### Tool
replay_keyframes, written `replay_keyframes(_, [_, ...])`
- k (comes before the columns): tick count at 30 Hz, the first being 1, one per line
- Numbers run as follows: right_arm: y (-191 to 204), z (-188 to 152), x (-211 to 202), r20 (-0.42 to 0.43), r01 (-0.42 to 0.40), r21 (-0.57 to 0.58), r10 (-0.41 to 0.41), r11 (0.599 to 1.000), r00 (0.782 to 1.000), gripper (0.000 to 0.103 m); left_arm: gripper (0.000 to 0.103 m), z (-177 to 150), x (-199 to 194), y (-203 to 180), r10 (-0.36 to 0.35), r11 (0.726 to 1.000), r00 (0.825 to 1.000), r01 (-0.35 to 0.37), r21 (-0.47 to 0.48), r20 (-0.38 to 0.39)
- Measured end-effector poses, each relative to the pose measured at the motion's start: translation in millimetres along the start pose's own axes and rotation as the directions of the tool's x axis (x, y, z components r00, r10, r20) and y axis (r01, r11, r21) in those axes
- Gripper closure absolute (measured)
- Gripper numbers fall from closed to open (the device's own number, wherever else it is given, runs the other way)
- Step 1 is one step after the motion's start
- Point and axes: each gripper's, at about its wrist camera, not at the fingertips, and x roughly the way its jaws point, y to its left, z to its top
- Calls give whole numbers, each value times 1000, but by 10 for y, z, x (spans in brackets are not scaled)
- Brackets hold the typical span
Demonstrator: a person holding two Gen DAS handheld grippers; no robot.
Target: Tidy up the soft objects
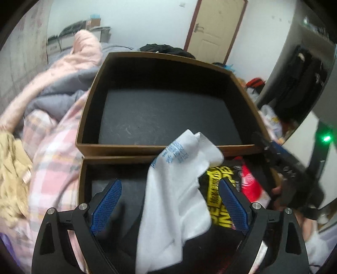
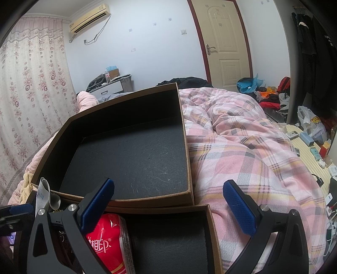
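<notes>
Bedroom clutter surrounds us: a bed (image 2: 242, 147) under a pink plaid quilt carries two brown cardboard boxes with dark felt linings, one right behind the other. We see a cream door (image 2: 226, 42) in the white wall beyond, flowered curtains (image 2: 27, 94) at the left in the right wrist view, and an air conditioner (image 2: 90, 18) above them.

Much of the near box (image 2: 212, 231) is hidden from us by the gripper frames, and its lower part is cut off at the bottom of both views. Its left half is hard to read in the left wrist view, dark against dark.

We see the far box (image 1: 88, 109) holding nothing but its grey felt floor. In the near box lie a white cloth (image 1: 179, 200) with faint blue print, a black packet with yellow lettering (image 1: 217, 189) beneath it, and a red tissue pack (image 2: 107, 242) at that packet's right.

Our left gripper (image 1: 169, 205) has its fingers spread wide over the near box; the white cloth lies draped between them, touching neither pad as far as we can tell. Our right gripper (image 2: 168, 207) also stands with fingers spread, nothing between them; its left finger overlaps the red tissue pack in the picture, though we cannot tell whether they touch.
</notes>
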Motion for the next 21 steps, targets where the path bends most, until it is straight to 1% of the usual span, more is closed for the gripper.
replay_keyframes(1, [3,-1,-1,0,1,-1,-1,1000,1000,1,25,2,43,-12,26,1000,1000,-26,13,-8])
replay_keyframes(2, [4,-1,-1,1,1,-1,-1,1000,1000,1,29,3,83,-5,38,999,999,-38,17,-19])
replay_keyframes(3, [3,0,1,0,2,-2,-2,1000,1000,1,30,-2,125,10,36,999,999,-36,10,-33])
replay_keyframes(6, [1,0,-1,0,2,-1,-2,1000,1000,1,39,-15,212,55,5,1000,997,-6,-8,-75])
replay_keyframes(8, [1,0,0,0,1,-1,-1,1000,1000,1,54,-31,283,97,-5,1000,994,3,-23,-105])
replay_keyframes(9, [1,1,0,0,1,-1,-1,1000,1000,1,58,-36,297,117,5,1000,994,-8,-23,-105])
replay_keyframes(11, [2,0,-1,0,2,-1,-2,1000,1000,1,75,-41,298,134,5,1000,995,-7,-19,-103])
replay_keyframes(12, [-1,2,0,1,2,-1,-2,1000,1000,1,77,-42,296,145,-4,1000,994,2,-24,-106])
replay_keyframes(13, [-2,3,2,1,2,0,-2,1000,1000,1,83,-44,291,156,-11,1000,994,8,-27,-106])
replay_keyframes(14, [-3,2,1,0,0,0,0,1000,1000,1,86,-72,266,125,-12,1000,994,10,-25,-106])
replay_keyframes(17, [-4,-1,-2,0,1,0,-1,1000,1000,1,92,-64,234,125,-20,1000,995,18,-21,-103])
replay_keyframes(21, [-2,-1,-1,-1,-2,1,2,1000,1000,1,94,11,83,148,-38,999,997,36,-33,-63])
